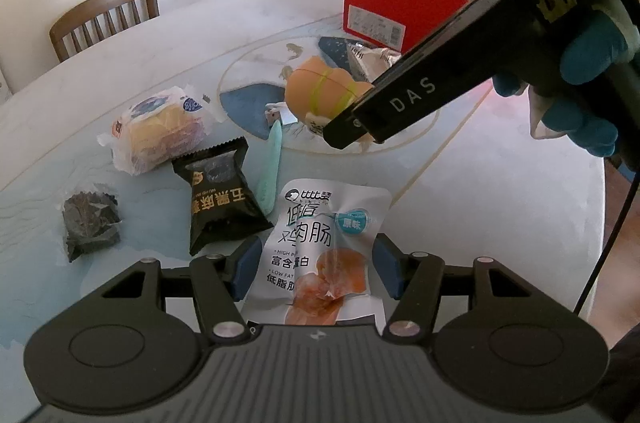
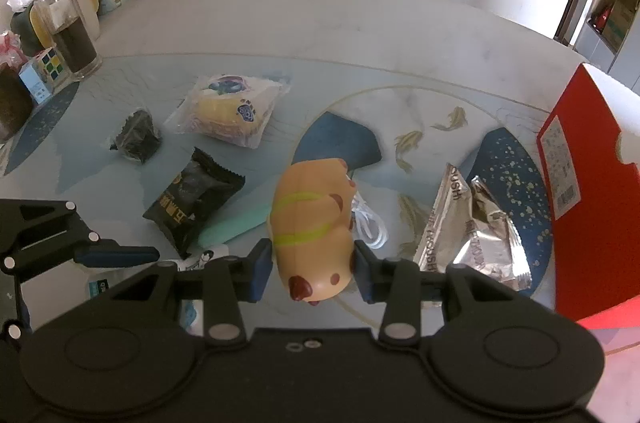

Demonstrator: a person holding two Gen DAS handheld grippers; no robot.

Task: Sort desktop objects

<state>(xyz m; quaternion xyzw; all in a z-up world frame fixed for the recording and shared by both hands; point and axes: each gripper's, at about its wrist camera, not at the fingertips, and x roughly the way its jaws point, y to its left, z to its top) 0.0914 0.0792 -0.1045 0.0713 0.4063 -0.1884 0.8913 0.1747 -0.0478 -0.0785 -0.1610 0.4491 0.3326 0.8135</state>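
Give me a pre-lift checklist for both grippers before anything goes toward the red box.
1. Left gripper pads on both sides of the white sausage packet: ok.
2. Right gripper pads against the orange hamster toy: ok.
3. Left grip firm enough to lift: cannot tell.
4. White cord beside the toy free of the pads: cannot tell.
5. Red box within view, open top: ok.
6. Black snack packet clear of the left fingers: ok.

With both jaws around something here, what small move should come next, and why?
Probably lift both straight up. The right gripper pinches the tan hamster-shaped toy, the left gripper flanks the white chicken-sausage packet, and the open red cardboard box stands nearby.
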